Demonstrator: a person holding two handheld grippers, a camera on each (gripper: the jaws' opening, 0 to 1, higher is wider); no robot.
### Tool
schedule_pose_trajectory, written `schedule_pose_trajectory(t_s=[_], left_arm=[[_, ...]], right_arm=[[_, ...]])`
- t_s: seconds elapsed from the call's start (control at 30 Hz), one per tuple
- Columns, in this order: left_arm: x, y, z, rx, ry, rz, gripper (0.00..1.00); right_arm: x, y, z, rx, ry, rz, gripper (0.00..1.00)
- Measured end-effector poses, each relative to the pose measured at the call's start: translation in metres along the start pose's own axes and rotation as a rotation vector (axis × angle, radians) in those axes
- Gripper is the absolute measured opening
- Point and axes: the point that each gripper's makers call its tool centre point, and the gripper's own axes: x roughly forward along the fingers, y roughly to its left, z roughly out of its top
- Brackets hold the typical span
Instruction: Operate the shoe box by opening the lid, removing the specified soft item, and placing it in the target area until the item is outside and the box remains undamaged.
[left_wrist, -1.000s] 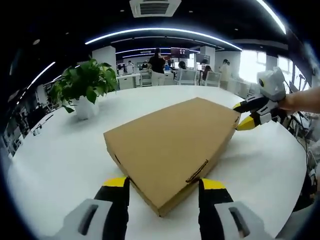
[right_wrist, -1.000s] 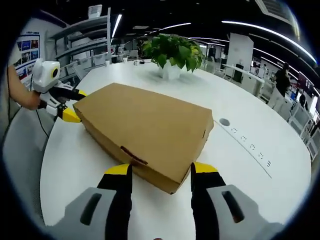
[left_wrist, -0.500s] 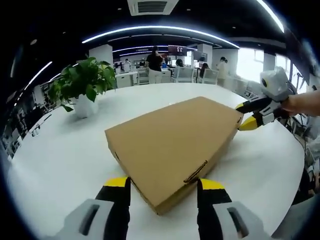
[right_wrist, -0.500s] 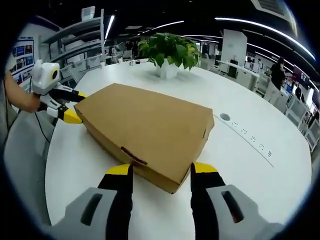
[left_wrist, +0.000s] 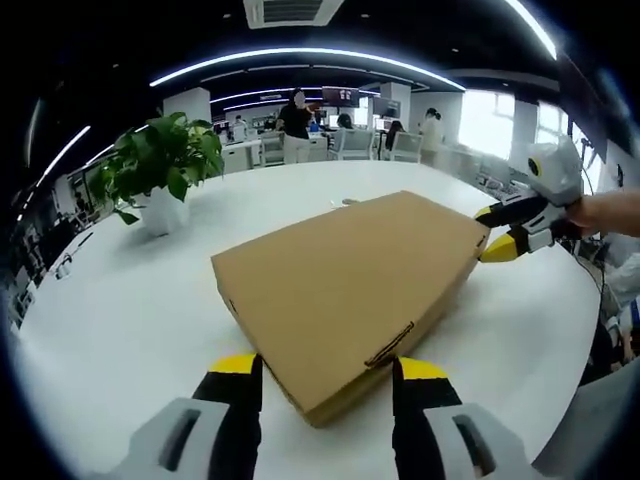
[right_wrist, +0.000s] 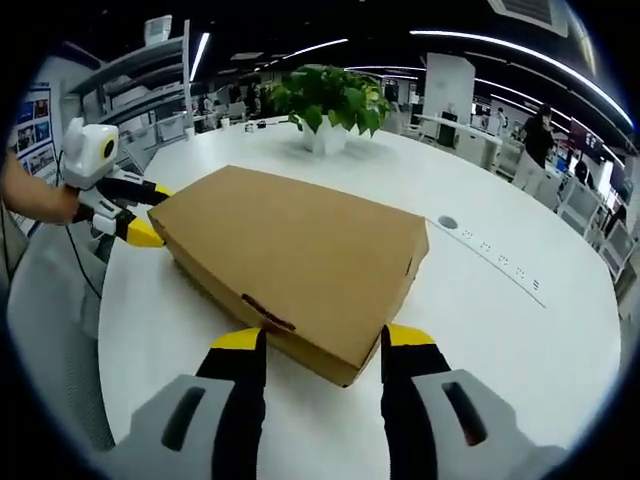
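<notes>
Now box (left_wrist: 345, 285) closed, flat on tabletop (left_wrist: 120, 320), long axis spanning between grippers: left gripper (left_wrist: 320, 372) and right gripper (right_wrist: 312, 345), both released, straddling opposite corners, equally near.

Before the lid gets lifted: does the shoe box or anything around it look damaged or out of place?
Nothing stands out. The cardboard shoe box lies flat and closed on the white table, with no visible dents or tears. The potted plant stands upright.
</notes>
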Motion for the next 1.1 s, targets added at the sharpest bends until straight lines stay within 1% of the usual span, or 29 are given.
schedule_pose_trajectory(t_s=[0.63,1.1], left_arm=[[-0.016,0.018,-0.013,0.07,0.045,-0.098,0.51],[-0.032,0.04,-0.025,0.134,0.084,-0.174,0.51]], right_arm=[[-0.009,0.044,-0.007,0.079,0.006,-0.094,0.41],[-0.013,0.085,-0.009,0.156,-0.004,-0.156,0.41]])
